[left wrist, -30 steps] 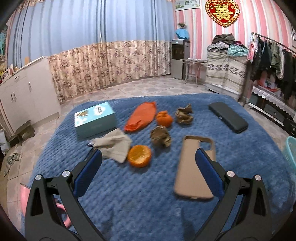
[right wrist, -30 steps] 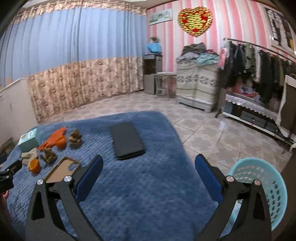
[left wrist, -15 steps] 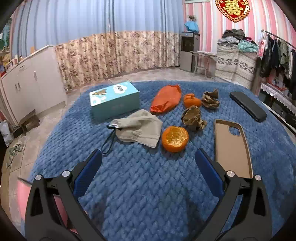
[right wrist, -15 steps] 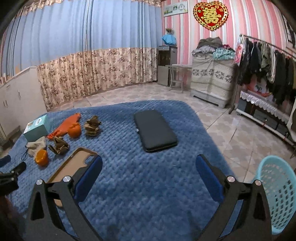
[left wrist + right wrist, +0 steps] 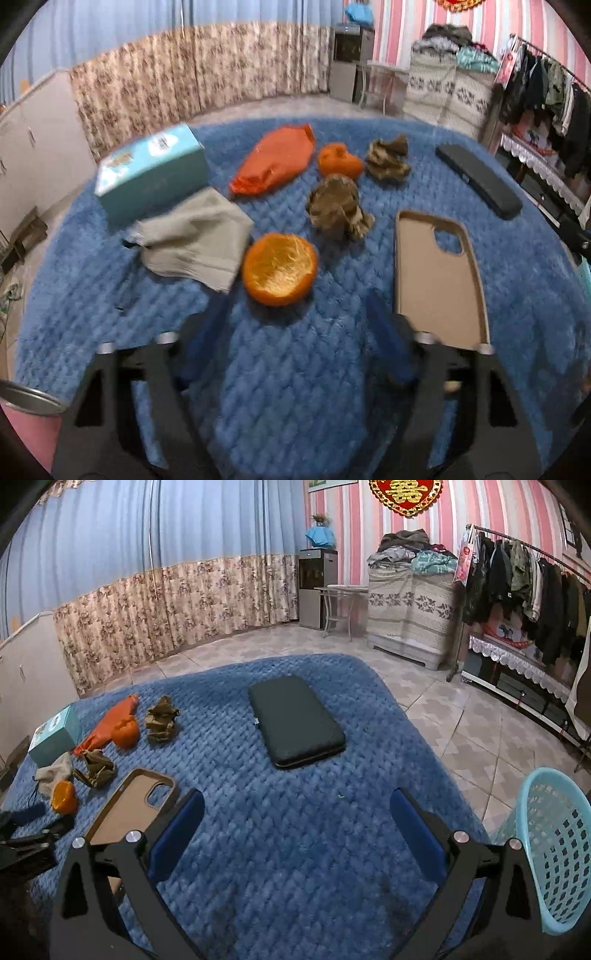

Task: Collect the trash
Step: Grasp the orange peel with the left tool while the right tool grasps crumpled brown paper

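**Closing on the peel**

Narrowing my left gripper (image 5: 295, 317), fingers closing with nothing between them; the hollow orange peel half (image 5: 279, 268) lies at twelve o'clock just beyond the tips on the blue knitted blanket (image 5: 295, 387). My right gripper (image 5: 297, 823) hangs wide and empty, light-blue plastic basket (image 5: 554, 849) at three o'clock.

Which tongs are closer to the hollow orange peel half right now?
Left. The left tongs sit just short of the orange peel half, closing, nothing between them. The right tongs are well off beyond the phone case.
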`<state>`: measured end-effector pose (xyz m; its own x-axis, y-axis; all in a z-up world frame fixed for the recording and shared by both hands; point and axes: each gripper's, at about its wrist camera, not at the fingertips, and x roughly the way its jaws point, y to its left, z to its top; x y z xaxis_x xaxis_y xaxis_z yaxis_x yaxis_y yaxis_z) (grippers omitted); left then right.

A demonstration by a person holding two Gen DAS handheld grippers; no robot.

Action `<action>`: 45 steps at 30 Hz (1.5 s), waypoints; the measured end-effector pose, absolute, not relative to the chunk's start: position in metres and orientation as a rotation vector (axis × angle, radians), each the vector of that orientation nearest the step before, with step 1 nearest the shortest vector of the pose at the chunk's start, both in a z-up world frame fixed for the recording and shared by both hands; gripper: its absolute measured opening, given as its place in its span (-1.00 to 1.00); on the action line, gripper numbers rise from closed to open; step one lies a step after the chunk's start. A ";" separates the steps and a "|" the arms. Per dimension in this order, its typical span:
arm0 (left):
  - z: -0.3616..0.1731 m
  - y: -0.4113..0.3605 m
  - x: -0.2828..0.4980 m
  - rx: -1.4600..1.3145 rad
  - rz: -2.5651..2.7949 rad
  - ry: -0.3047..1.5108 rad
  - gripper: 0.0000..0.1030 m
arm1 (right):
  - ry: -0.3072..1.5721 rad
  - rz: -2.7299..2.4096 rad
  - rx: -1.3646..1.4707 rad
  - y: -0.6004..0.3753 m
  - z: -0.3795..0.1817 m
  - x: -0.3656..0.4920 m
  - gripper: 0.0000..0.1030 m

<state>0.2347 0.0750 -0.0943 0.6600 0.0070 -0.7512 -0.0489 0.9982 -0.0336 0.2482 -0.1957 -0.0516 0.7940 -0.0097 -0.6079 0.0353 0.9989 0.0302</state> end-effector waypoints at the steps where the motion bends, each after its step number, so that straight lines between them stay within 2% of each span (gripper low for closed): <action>1: -0.097 0.075 0.239 -0.060 0.030 0.861 0.12 | 0.656 -0.026 0.040 -0.196 -0.052 0.249 0.91; 6: -0.099 0.080 0.255 -0.082 0.065 0.846 0.08 | 0.668 0.003 0.043 -0.190 -0.054 0.254 0.91; 7: -0.099 0.081 0.257 -0.085 0.068 0.840 0.02 | 0.670 0.008 0.039 -0.188 -0.054 0.255 0.91; 8: -0.098 0.082 0.258 -0.080 0.072 0.833 -0.14 | 0.670 0.018 0.032 -0.185 -0.055 0.255 0.91; 11: -0.097 0.081 0.256 -0.064 0.066 0.812 -0.29 | 0.669 0.029 0.012 -0.177 -0.055 0.255 0.91; 21: -0.075 0.107 0.214 -0.031 0.215 0.637 -0.30 | 0.649 0.141 -0.078 -0.134 -0.062 0.247 0.91; 26: -0.074 0.140 0.200 -0.133 0.308 0.591 -0.30 | 0.646 0.226 -0.046 -0.117 -0.063 0.244 0.91; 41: -0.086 0.162 0.211 -0.217 0.385 0.628 -0.30 | 0.698 0.384 -0.085 -0.040 -0.069 0.289 0.89; 42: -0.086 0.162 0.211 -0.218 0.386 0.631 -0.30 | 0.706 0.397 -0.094 -0.033 -0.071 0.292 0.88; 45: -0.088 0.164 0.211 -0.231 0.388 0.639 -0.30 | 0.739 0.436 -0.112 -0.016 -0.077 0.300 0.64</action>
